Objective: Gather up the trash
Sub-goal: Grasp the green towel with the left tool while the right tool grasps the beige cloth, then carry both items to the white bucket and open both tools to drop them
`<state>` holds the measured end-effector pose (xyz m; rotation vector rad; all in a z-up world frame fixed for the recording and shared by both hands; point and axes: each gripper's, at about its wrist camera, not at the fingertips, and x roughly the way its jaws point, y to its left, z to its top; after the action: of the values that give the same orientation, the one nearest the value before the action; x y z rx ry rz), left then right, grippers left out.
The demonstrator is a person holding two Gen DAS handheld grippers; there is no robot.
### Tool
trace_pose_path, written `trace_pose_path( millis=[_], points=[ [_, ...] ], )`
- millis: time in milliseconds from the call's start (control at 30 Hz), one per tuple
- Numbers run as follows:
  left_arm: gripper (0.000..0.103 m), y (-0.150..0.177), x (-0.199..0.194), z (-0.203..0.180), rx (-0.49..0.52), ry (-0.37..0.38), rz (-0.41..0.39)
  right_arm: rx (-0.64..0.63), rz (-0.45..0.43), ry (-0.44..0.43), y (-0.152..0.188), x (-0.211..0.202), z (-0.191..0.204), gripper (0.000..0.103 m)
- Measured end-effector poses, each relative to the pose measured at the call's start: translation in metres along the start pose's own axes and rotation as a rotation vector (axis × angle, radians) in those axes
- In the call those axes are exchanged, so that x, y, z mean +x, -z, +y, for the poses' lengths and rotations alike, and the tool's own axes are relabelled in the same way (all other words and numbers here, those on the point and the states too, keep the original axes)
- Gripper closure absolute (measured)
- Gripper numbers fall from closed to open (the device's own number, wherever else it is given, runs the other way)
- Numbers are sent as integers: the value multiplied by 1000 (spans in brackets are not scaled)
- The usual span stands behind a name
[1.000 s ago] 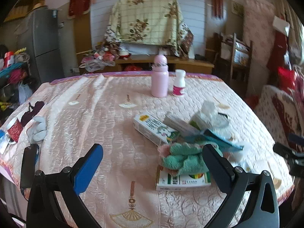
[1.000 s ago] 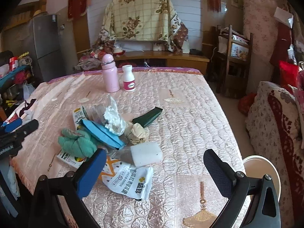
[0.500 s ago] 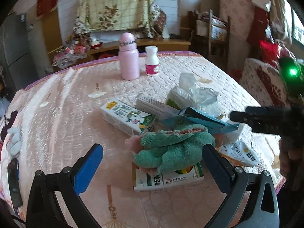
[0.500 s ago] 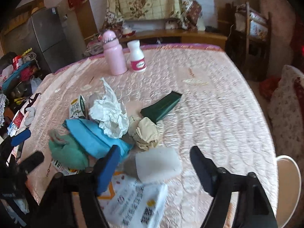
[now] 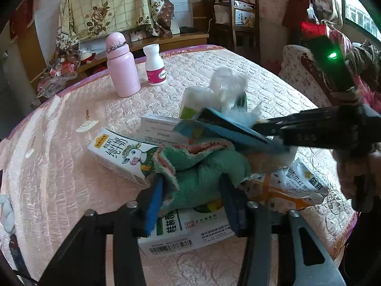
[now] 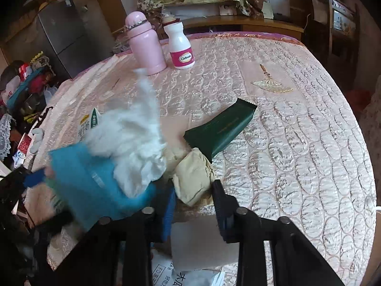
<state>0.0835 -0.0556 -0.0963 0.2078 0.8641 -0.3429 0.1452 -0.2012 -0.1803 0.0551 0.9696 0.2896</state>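
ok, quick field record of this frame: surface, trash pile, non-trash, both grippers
surface: table under pink quilted cloth
trash pile: milk carton, green wrapper, white tissue, blue packet, beige wad
non-trash: pink bottle, white pill bottle, standing upright
left gripper: closing around green towel
right gripper: closing, beige wad between jaws

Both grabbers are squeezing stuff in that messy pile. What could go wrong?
The left gripper is closing on the green towel, which looks like cloth, not trash, and lies on a carton it might drag. The right gripper is closing around a beige wad; the white tissue beside it may tumble.
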Motion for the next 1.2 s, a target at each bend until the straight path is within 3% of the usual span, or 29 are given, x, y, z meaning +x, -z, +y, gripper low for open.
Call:
trace_pose_path(
  millis=[33,67,167,300,400,467,500,533,567,600,667,867,900,933,1000,1033,1100,1200],
  points=[
    [90,0,-2,0,3,-2,1,9,-17,-8,1,-8,-2,79],
    [98,0,-5,0,-2,2,3,17,-30,-12,2,-14,-4,81],
    [97,0,-22,9,-51,59,-8,34,-75,-15,5,-38,-11,84],
    [98,-4,-46,11,-62,65,-45,59,-118,-22,13,-68,-24,86],
    [98,-6,-54,4,-22,28,-66,79,-154,-14,19,-91,-34,86],
    [91,-8,-48,2,-14,26,-63,103,-171,-14,24,-106,-44,86],
    [69,-8,-44,1,-16,45,-49,112,-174,-12,27,-112,-48,86],
    [37,-8,-39,1,-25,59,-42,120,-177,-10,30,-117,-51,86],
    [25,-7,-36,1,-38,59,-47,126,-179,-8,32,-120,-54,86],
    [20,-7,-33,3,-50,52,-69,129,-179,-6,34,-122,-56,86],
    [20,-7,-25,2,-32,32,-77,133,-179,-12,39,-128,-59,86],
    [21,-10,22,-12,103,-32,58,138,-176,-17,45,-129,-60,86],
    [34,-10,27,-12,106,-13,74,139,-176,-19,45,-129,-60,86],
    [65,-10,31,-12,98,21,90,140,-178,-20,46,-129,-60,86],
    [77,-10,31,-8,75,43,102,140,-178,-21,46,-128,-58,86],
    [95,-10,28,-8,76,46,98,140,-179,-21,47,-128,-57,86],
    [96,-8,22,-4,64,55,97,139,-182,-20,48,-130,-57,86],
    [96,-9,3,7,-5,131,83,140,-192,-24,50,-136,-58,86]
  ],
)
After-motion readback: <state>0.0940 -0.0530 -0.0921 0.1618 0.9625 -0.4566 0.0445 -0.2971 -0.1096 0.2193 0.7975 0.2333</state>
